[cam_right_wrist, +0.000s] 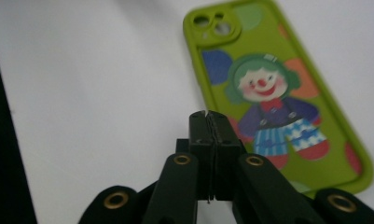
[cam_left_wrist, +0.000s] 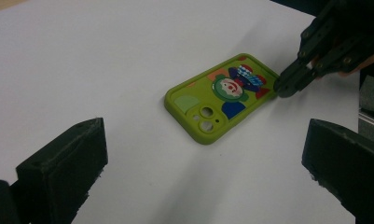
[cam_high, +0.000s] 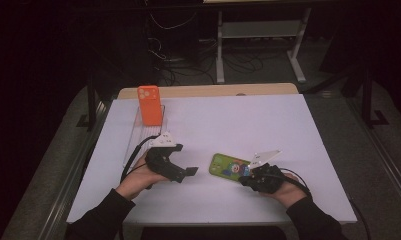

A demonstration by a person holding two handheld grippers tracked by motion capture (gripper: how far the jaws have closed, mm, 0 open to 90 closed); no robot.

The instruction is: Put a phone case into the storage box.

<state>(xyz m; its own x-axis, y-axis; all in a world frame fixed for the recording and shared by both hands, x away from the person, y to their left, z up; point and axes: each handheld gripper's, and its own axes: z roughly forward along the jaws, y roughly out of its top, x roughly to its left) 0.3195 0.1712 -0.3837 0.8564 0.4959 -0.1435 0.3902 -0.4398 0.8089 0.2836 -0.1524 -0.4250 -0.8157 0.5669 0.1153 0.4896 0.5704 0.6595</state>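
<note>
Where the right gripper [cam_right_wrist: 208,116] reaches toward the lime-green phone case printed with a clown [cam_right_wrist: 273,93], its own view shows the two black fingers pressed flat together, clenched on nothing, with their tips just over the case's near long edge; whether they touch the rubber cannot be told, since the blur and the fingers themselves hide the spot. The far corner of that case is cut off by the top of the right gripper view. Seen from the left gripper view, the same clown case [cam_left_wrist: 222,98] lies flat, camera holes toward the viewer, ahead of and between the left gripper's [cam_left_wrist: 203,163] widely parted fingers, which hold nothing; the closed tip of the right gripper [cam_left_wrist: 287,86] sits against the case's far end. From above, the left gripper [cam_high: 185,170] stands apart from the case [cam_high: 229,166], and the right gripper [cam_high: 248,177] hides the case's near end.

Beyond the left fingers, an orange phone case [cam_high: 150,105] stands upright at the far end of a clear plastic tray [cam_high: 138,132], whose outline is faint. Everything rests on a white table sheet [cam_high: 268,125]. Behind it the room is dark; a white desk frame [cam_high: 260,45] and loose cables on the floor are barely legible.
</note>
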